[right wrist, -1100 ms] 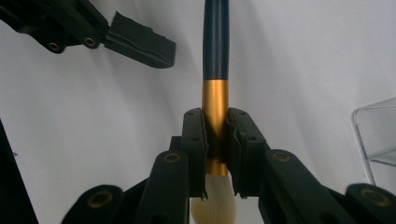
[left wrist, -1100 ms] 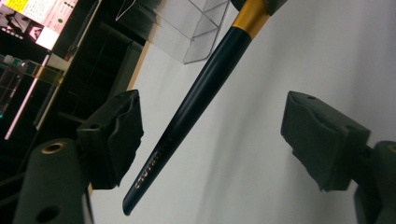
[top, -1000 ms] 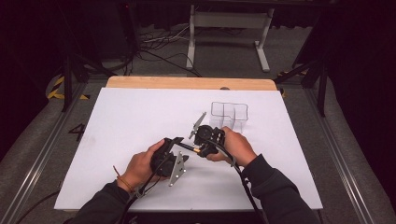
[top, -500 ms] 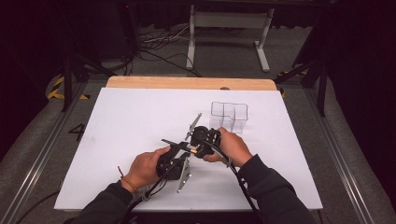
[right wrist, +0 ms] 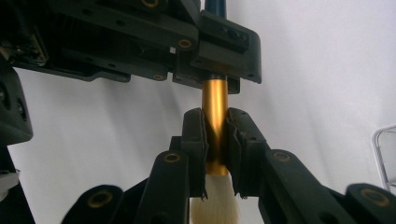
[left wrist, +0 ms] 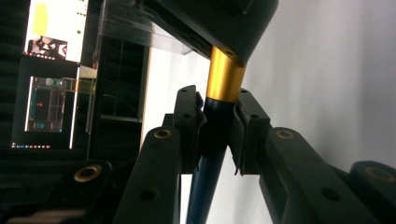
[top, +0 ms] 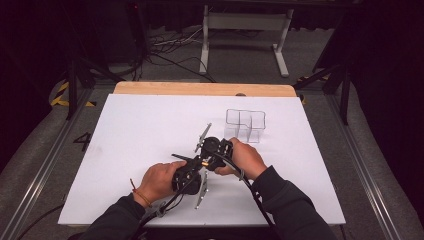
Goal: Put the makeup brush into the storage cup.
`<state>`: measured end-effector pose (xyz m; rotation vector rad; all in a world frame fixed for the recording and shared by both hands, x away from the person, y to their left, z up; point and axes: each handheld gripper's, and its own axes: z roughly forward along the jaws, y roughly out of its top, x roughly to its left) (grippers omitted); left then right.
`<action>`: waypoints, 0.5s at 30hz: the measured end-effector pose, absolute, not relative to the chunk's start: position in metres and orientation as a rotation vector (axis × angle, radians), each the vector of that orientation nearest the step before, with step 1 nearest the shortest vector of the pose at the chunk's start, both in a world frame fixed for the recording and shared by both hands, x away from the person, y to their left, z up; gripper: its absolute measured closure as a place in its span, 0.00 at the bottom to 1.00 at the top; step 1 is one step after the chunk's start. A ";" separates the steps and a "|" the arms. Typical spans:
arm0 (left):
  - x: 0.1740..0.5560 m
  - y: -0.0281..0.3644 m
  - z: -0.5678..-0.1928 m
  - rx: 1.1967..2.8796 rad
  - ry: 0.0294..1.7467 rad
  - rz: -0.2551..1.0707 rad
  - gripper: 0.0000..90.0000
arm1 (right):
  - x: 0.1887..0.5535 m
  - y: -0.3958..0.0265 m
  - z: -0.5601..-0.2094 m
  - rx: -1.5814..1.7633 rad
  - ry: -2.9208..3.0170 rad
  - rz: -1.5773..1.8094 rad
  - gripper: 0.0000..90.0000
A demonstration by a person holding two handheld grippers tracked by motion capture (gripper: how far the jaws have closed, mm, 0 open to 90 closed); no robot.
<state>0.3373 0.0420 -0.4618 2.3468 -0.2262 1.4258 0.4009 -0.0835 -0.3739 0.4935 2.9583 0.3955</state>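
Observation:
A brush with a dark blue handle (left wrist: 211, 144), a gold ferrule (right wrist: 215, 98) and cream bristles (right wrist: 215, 203) is held between both grippers. My left gripper (left wrist: 217, 119) is shut on the blue handle just below the ferrule. My right gripper (right wrist: 215, 135) is shut on the gold ferrule, with the bristles toward its camera. In the high view the two grippers meet tip to tip over the white table, left gripper (top: 196, 168) and right gripper (top: 210, 156), with the gold of the brush (top: 204, 162) between them.
A clear plastic organiser with several compartments (top: 245, 125) stands just beyond my right hand. The white tabletop (top: 140, 130) ends in a wooden strip (top: 200, 89) at the far edge. A white-legged stand (top: 245, 30) and cables are on the floor behind.
The two grippers have drawn together. My left hand moved right and a little nearer the front edge, my right hand shifted slightly left, and the jaws now meet on the brush.

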 end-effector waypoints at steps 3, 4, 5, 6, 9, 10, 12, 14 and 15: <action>0.337 0.040 -0.466 2.331 -0.222 1.402 0.85 | 0.400 -0.084 -0.373 0.499 2.958 0.397 0.87; 0.337 0.040 -0.461 2.381 -0.273 1.455 0.86 | 0.400 -0.084 -0.373 0.499 2.957 0.400 0.87; 0.337 0.040 -0.462 2.386 -0.264 1.450 0.86 | 0.400 -0.084 -0.373 0.496 2.957 0.398 0.87; 0.337 0.039 -0.462 2.386 -0.266 1.450 0.86 | 0.400 -0.083 -0.373 0.495 2.954 0.393 0.87; 0.337 0.039 -0.461 2.392 -0.267 1.457 0.86 | 0.400 -0.085 -0.373 0.504 2.954 0.409 0.87; 0.337 0.038 -0.460 2.393 -0.265 1.457 0.86 | 0.400 -0.085 -0.372 0.505 2.954 0.410 0.87; 0.337 0.038 -0.460 2.393 -0.265 1.459 0.86 | 0.400 -0.085 -0.372 0.503 2.953 0.409 0.87; 0.336 0.038 -0.460 2.396 -0.258 1.455 0.86 | 0.400 -0.085 -0.372 0.505 2.956 0.412 0.87; 0.336 0.038 -0.460 2.393 -0.252 1.456 0.86 | 0.400 -0.086 -0.372 0.511 2.958 0.419 0.87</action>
